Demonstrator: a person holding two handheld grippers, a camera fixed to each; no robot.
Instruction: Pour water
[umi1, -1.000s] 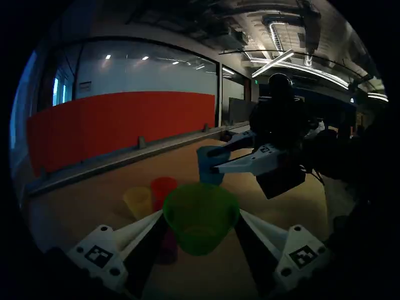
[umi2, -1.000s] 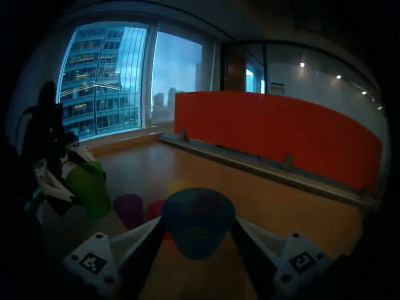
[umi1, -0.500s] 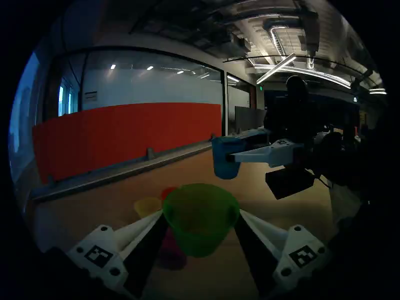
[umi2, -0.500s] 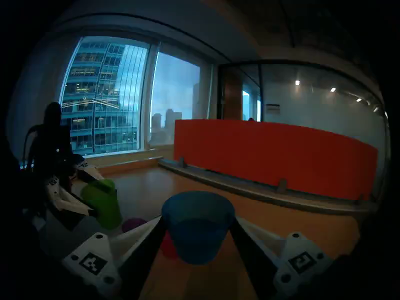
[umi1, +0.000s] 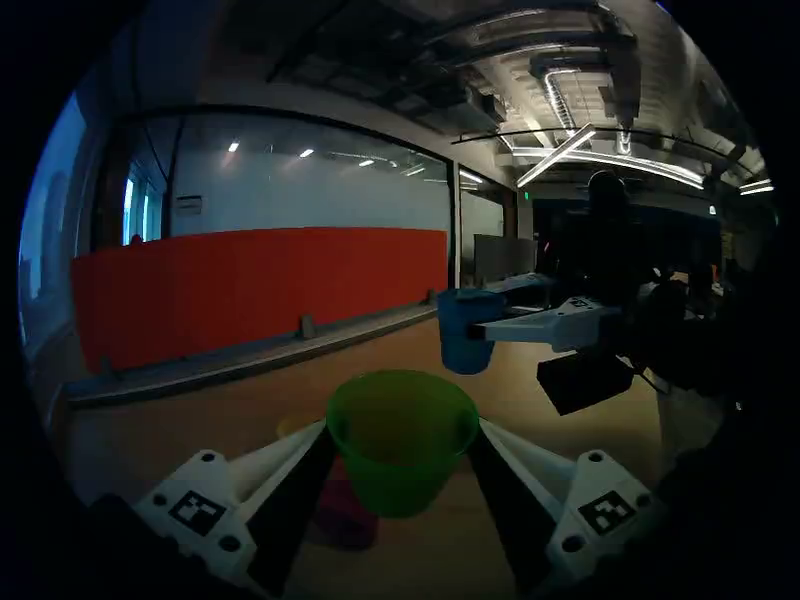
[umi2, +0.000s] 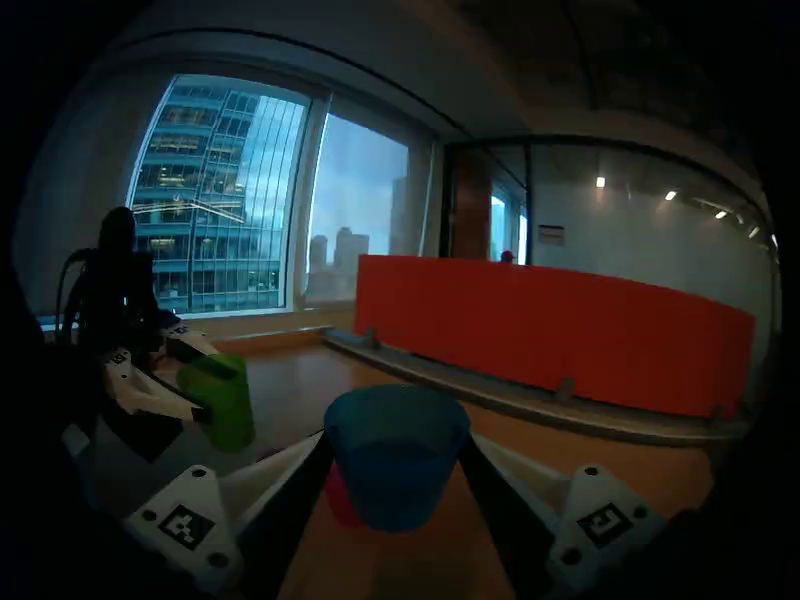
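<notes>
- Left gripper – both fingers closed on a translucent green plastic cup, upright at the bottom centre of the left gripper view.
- Right gripper clamps a blue plastic cup, upright at the bottom centre of the right gripper view (contents unclear).
- In the left gripper view, the blue cup hangs right of centre, clear of the green rim.
- Bare wooden tabletop runs to the orange partition at its far edge.

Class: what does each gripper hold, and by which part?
The left gripper holds a green plastic cup by its side walls below the rim; the right gripper holds a blue plastic cup likewise.
</notes>
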